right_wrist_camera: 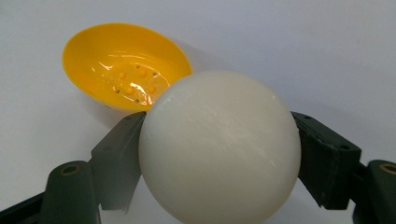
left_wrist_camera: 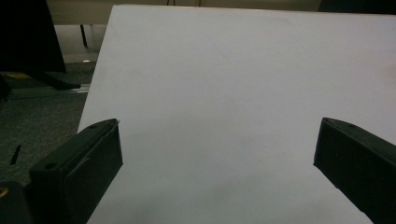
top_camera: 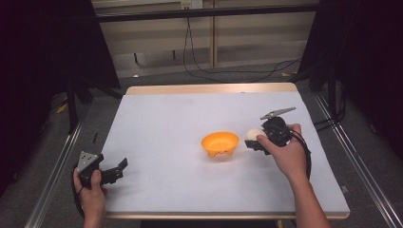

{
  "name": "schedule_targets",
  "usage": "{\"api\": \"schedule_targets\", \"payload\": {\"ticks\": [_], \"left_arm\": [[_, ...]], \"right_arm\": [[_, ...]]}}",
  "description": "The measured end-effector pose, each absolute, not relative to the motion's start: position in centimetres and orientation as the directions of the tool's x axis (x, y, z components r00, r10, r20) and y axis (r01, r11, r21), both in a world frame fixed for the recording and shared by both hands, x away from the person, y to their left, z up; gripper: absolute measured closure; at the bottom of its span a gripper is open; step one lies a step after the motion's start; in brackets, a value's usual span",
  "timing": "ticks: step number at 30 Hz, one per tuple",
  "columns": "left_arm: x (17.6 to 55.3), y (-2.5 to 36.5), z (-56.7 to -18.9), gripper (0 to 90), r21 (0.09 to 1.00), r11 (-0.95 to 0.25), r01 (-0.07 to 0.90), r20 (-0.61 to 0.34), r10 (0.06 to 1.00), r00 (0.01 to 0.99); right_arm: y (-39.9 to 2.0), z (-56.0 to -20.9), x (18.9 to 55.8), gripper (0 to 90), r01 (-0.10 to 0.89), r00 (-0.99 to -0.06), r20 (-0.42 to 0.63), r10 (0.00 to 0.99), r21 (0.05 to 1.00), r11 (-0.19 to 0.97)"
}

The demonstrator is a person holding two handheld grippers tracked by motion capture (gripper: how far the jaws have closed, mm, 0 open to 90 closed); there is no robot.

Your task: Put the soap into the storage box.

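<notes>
High view: the white surface (top_camera: 166, 123) spreads wide under both hands, bare over most of its area, which leaves room to work around the few things on it. The orange bowl (top_camera: 219, 144) sits on the surface just to the left of the right gripper (top_camera: 254, 137), its open side up; in the right gripper view it lies directly ahead of the jaws and a little to their left, small holes showing in its bottom. That placing suggests it is meant to receive what the gripper carries. The right gripper is clamped on the white ball (right_wrist_camera: 219, 147), one jaw pressed to each side at about the widest part, a hold that probably keeps a smooth round thing from slipping out. The ball is held beside the bowl's rim, not yet over it. The left gripper (top_camera: 116, 170) rests at the surface's near left corner, well apart from the bowl, jaws spread wide on nothing, apparently kept clear while the other hand works.
</notes>
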State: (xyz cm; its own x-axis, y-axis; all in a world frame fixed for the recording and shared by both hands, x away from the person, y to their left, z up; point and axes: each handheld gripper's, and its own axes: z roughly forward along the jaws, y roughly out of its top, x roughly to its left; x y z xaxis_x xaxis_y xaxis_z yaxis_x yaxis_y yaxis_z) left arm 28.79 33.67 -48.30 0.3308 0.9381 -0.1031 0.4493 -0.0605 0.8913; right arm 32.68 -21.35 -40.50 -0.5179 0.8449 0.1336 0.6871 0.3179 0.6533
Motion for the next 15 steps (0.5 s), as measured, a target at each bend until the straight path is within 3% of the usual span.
{"api": "schedule_targets", "payload": {"ticks": [15], "left_arm": [[28.8,33.8,-48.3,0.9,0.891,-0.057,0.451,-0.109,0.936,0.334]], "right_arm": [[-17.9,-39.9,34.0,24.1,0.673,-0.56,0.14,0.817,0.653,0.349]]}}
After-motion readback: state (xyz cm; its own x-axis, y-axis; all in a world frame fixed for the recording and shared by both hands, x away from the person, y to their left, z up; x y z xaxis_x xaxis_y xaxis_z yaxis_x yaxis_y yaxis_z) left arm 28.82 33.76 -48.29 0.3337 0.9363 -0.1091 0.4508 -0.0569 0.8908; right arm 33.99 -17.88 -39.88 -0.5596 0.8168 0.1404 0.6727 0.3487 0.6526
